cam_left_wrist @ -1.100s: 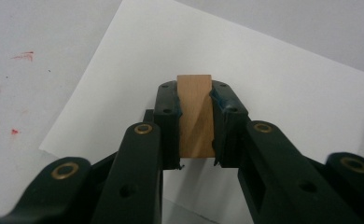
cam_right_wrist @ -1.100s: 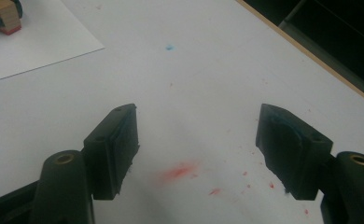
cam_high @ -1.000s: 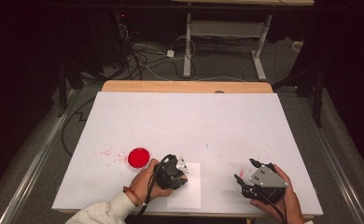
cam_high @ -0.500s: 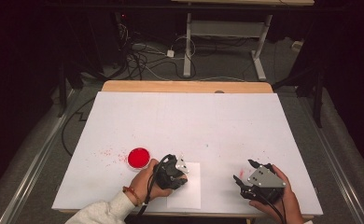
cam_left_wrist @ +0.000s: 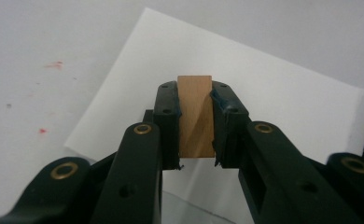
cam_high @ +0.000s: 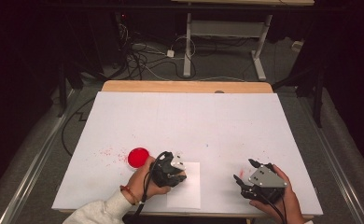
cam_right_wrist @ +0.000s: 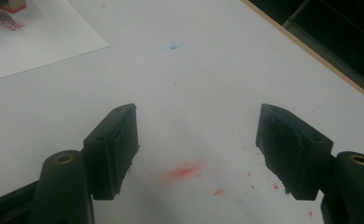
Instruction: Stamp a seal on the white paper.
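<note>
L gripper view: left gripper point(cam_left_wrist: 195, 119) clamps wooden block point(cam_left_wrist: 195, 116), hidden from high view.

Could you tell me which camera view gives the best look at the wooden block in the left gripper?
The left gripper view: the wooden block sits close up, clamped between the left gripper jaws above the white paper. The high view hides it under the hand; the right gripper view catches a blurred corner.

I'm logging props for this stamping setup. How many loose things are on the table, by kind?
Wooden block, clamped in the left tongs: 1
White paper sheet: 1
Red round ink pad: 1
Total: 3
</note>
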A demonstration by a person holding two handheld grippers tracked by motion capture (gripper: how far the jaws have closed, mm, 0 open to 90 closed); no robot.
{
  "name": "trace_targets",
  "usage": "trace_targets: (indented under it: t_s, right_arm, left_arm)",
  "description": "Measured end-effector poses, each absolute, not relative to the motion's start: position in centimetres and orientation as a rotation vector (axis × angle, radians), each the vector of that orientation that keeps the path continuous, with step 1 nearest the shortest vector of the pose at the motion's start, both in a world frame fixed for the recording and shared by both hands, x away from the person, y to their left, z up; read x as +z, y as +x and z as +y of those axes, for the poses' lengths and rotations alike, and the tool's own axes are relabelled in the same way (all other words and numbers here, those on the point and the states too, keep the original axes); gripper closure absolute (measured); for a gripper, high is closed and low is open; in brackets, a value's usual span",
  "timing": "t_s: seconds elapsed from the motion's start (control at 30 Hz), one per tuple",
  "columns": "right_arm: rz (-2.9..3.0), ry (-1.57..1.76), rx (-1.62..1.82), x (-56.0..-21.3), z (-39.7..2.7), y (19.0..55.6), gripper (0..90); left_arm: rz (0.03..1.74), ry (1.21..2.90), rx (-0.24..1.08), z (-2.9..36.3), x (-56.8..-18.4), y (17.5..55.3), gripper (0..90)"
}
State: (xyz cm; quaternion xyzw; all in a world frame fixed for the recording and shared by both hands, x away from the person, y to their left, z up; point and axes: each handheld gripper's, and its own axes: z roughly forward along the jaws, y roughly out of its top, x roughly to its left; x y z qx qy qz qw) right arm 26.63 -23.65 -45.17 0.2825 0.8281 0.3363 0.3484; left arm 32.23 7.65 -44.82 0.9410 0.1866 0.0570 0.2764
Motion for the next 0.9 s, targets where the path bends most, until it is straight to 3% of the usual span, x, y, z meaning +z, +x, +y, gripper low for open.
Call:
trace_targets:
  t_s: [0.9]
  right_arm:
    - [2.150,0.738,0.875,-45.2,-23.6,27.5,29.7]
  left_arm:
    - [0.570,2.444,0.235,11.9,-42.2,32.4,73.0]
